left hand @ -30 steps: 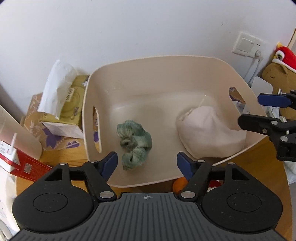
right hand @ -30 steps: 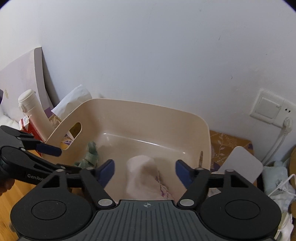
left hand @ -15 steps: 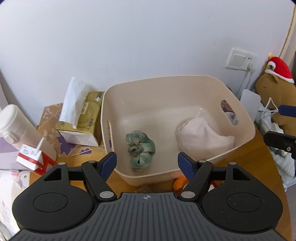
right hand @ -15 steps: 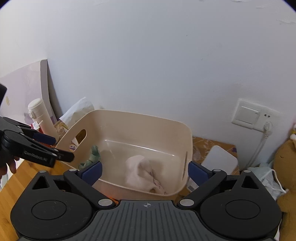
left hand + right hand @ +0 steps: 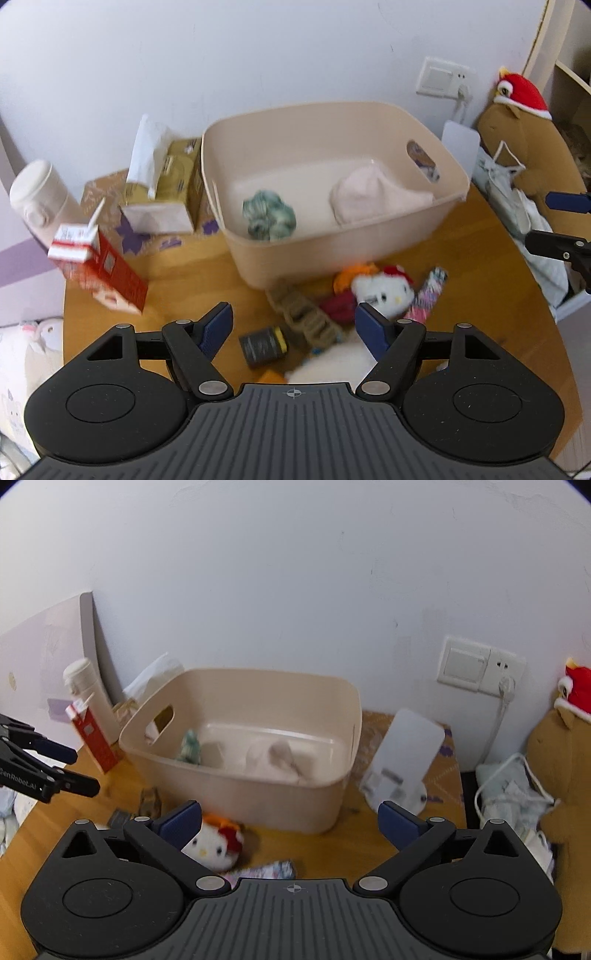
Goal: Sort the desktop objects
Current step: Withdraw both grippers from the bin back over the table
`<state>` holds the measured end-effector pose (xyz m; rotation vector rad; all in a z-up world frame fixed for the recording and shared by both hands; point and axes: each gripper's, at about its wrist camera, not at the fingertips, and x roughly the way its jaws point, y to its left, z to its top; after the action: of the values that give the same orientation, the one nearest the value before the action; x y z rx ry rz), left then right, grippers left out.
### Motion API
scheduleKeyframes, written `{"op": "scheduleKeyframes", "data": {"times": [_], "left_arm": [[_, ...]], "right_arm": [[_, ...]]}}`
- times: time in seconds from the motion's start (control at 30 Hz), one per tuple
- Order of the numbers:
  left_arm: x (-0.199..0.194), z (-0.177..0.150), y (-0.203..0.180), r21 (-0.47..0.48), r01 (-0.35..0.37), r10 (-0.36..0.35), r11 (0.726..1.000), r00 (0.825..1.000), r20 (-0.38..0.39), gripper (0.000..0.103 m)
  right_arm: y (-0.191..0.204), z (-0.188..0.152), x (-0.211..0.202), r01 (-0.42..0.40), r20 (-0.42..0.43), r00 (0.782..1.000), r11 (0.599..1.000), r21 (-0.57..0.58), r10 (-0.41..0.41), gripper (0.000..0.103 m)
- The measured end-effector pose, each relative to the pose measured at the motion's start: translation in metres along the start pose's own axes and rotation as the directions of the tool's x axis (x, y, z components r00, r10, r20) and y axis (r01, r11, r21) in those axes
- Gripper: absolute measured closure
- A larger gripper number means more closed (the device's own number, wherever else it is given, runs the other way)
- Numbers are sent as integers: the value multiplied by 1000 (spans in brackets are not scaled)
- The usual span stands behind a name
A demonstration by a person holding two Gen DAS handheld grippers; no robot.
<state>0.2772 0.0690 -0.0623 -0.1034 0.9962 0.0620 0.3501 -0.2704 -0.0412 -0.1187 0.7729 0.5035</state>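
Two soft items, a green scrunchie and a pale cloth bundle, lie in the beige bin at frame centre. Several remain below it: white plush, dark jar. Left gripper and right gripper both gape, empty.

The beige plastic tub stands at the rear of the wooden desk. Inside it, the green fabric scrunchie lies left of the pale pink cloth bundle. The white cat plush toy lies before the tub. The gold tissue box stands left of it.
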Motion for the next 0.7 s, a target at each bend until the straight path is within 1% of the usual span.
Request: {"op": "scheduleKeyframes", "data": {"times": [0.07,0.2,0.3,0.43,0.57,0.7], "left_arm": [[-1,-9,1,3,2,-2,1000,1000,-19,29],[-4,-26,3,18,15,-14,1000,999,-53,29],[-3,-38,-1,65,9,-4,998,997,-72,29],[0,-51,-9,124,-3,12,992,998,-65,29],[7,-56,-18,142,5,6,990,997,-79,29],[17,-56,-23,146,6,8,989,996,-93,29]], "right_arm": [[0,-12,-3,-19,-25,999,1000,21,19,0],[1,-37,-5,-15,-73,997,999,30,17,0],[1,-56,-4,-19,-109,994,998,64,26,0],[3,-76,-1,-19,-145,989,995,95,33,0],[10,-92,2,-35,-175,983,996,84,49,0],[23,-104,8,-64,-219,973,998,30,69,0]]}}
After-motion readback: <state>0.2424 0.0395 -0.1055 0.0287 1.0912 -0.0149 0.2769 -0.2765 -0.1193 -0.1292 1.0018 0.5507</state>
